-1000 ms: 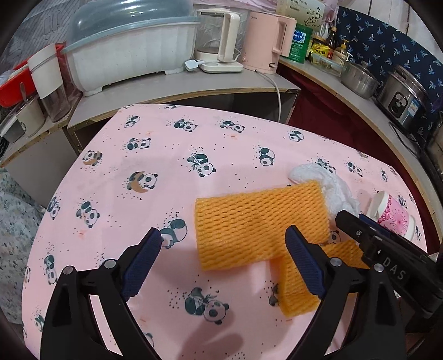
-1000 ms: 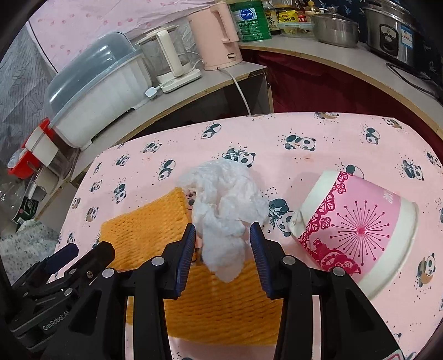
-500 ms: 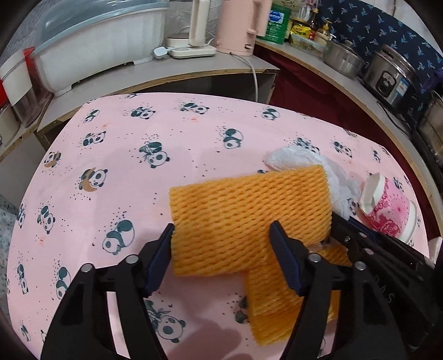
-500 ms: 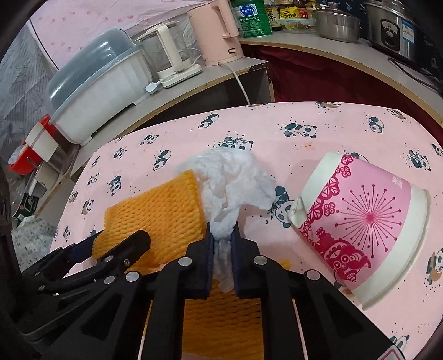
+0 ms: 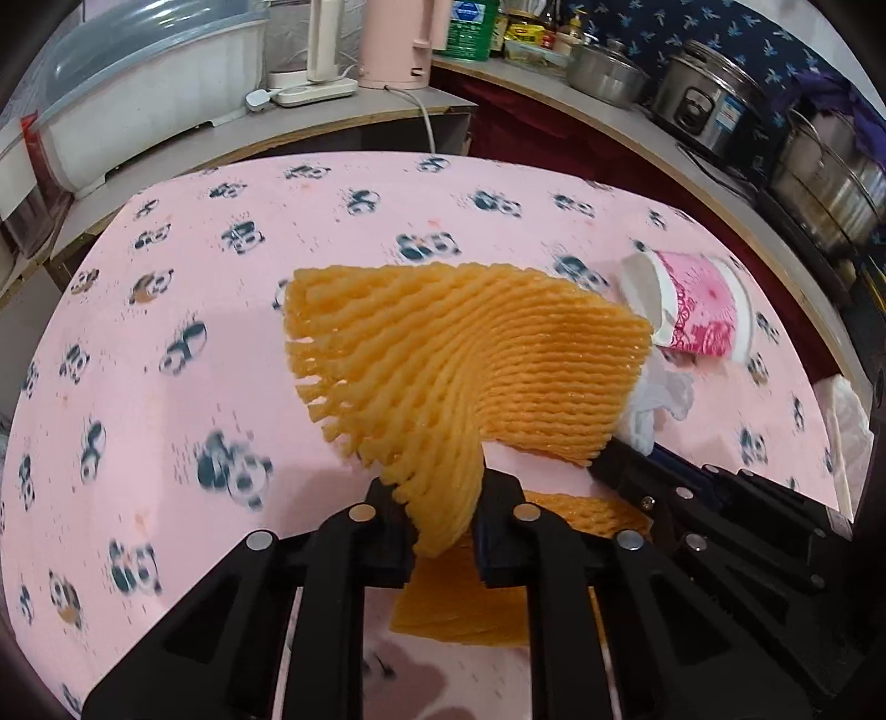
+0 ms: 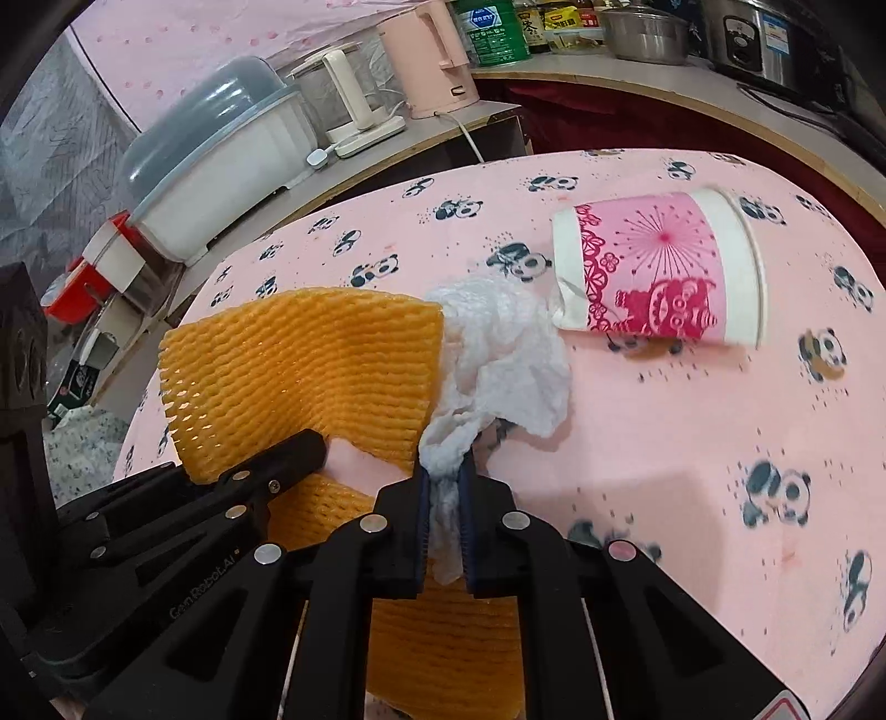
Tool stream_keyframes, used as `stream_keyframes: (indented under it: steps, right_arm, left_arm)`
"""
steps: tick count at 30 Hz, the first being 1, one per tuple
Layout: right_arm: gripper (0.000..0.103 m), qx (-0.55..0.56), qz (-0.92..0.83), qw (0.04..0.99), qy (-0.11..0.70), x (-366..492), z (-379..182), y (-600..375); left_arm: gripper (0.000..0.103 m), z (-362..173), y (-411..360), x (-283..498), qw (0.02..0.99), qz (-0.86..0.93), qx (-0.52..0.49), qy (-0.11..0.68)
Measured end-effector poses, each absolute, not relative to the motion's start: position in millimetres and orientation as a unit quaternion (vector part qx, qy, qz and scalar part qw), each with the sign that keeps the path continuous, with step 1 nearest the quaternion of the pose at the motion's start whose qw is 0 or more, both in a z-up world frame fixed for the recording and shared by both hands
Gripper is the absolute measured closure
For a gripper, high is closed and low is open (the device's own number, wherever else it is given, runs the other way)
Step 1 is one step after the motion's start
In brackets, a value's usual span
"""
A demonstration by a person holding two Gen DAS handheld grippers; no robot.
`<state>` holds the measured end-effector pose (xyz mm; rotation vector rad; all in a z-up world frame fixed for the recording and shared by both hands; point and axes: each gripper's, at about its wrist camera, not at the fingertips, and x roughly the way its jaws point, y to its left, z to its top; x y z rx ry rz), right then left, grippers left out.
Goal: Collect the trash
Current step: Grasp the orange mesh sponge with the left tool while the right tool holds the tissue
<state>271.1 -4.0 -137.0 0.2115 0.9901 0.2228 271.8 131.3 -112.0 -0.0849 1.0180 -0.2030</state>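
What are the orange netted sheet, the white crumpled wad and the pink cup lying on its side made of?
The orange sheet looks like soft foam netting, matte: an open mesh that bends where the left gripper pinches it. The white wad seems to be tissue paper: thin, creased, dull. The pink cup appears to be printed paper with a white rolled rim, though a thin coating cannot be ruled out.

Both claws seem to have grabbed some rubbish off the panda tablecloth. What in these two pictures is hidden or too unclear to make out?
- Second orange foam net: left wrist view, mostly covered by the left gripper, whose closing jaws pinch the lifted orange foam net.
- White tissue: left wrist view, largely behind that net.
- Paper cup: its inside faces away in the right wrist view.
- Green bottle's label: too small to read.
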Motion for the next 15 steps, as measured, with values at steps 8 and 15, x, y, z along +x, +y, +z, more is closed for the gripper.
stream_keyframes:
  steps: [8,15]
  right_arm:
    - [0.094,0.108,0.106,0.861,0.486,210.4,-135.0,-21.9]
    - [0.094,0.127,0.096,0.862,0.481,179.0,-125.9,-45.1]
  left_arm:
    - [0.088,-109.8,110.8,220.4,0.854,-0.134,-0.033,0.502]
    - [0.049,-87.2,115.2,199.3,0.869,-0.121,-0.055,0.476]
